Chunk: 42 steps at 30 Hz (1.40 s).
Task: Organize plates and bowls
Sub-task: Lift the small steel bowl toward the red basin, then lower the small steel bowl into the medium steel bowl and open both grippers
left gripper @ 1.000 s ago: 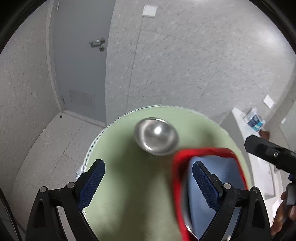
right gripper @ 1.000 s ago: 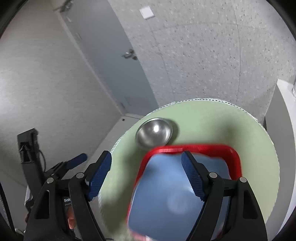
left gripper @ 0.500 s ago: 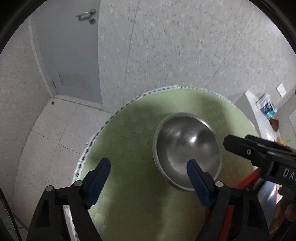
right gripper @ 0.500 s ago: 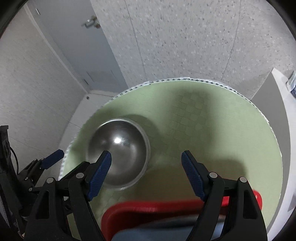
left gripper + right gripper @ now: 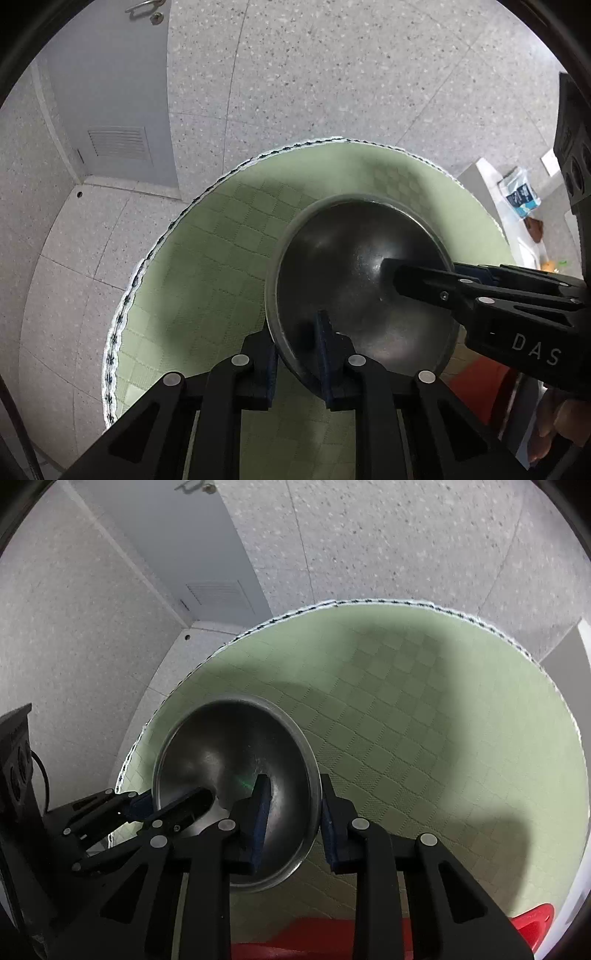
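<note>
A steel bowl [image 5: 354, 273] stands on the round green tablecloth [image 5: 207, 266], near its left side in the right wrist view [image 5: 236, 753]. My left gripper [image 5: 295, 354] is shut on the bowl's near left rim, one finger inside and one outside. My right gripper [image 5: 291, 812] is shut on the bowl's right rim in the same way. Each gripper shows in the other's view, the right one [image 5: 443, 280] reaching into the bowl from the right. A red tray [image 5: 532, 923] lies at the near edge, mostly hidden.
The table's far edge [image 5: 369, 603] is trimmed with a white and black border. A grey door [image 5: 110, 110] and speckled walls stand behind. A white counter [image 5: 517, 199] with a blue packet lies to the right.
Both grippers moved forward from over the red tray to the bowl and closed on opposite sides of its rim. They were open half a second ago.
</note>
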Each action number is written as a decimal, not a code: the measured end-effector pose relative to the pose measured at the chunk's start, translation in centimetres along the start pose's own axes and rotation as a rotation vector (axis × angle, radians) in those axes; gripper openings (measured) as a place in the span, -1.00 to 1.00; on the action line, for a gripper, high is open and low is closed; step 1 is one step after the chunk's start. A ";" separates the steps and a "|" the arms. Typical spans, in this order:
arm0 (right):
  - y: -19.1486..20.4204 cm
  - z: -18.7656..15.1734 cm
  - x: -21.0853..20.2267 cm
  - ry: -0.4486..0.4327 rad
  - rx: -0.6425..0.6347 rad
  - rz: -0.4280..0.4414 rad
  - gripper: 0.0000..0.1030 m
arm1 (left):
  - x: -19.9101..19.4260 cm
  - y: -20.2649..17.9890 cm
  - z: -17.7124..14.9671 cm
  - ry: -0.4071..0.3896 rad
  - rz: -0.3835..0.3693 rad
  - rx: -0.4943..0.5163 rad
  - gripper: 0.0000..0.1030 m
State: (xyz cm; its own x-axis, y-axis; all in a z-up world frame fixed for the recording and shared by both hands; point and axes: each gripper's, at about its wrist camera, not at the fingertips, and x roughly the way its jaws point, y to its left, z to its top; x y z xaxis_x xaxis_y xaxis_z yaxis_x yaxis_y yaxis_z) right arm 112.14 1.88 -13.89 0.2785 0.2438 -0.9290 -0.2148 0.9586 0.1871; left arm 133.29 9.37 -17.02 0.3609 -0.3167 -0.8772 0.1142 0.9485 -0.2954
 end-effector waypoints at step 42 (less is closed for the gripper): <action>-5.3 -30.0 -26.7 -0.397 -0.079 0.101 -0.58 | -25.2 -25.6 -37.5 -0.337 0.046 0.126 -0.72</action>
State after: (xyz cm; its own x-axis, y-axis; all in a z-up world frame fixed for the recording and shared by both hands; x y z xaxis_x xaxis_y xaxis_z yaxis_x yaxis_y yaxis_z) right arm 77.72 -14.17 0.36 0.5883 0.3886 -0.7092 -0.3263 0.9165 0.2315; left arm 86.58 -7.18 -1.54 0.6507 -0.2737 -0.7083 0.1967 0.9617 -0.1909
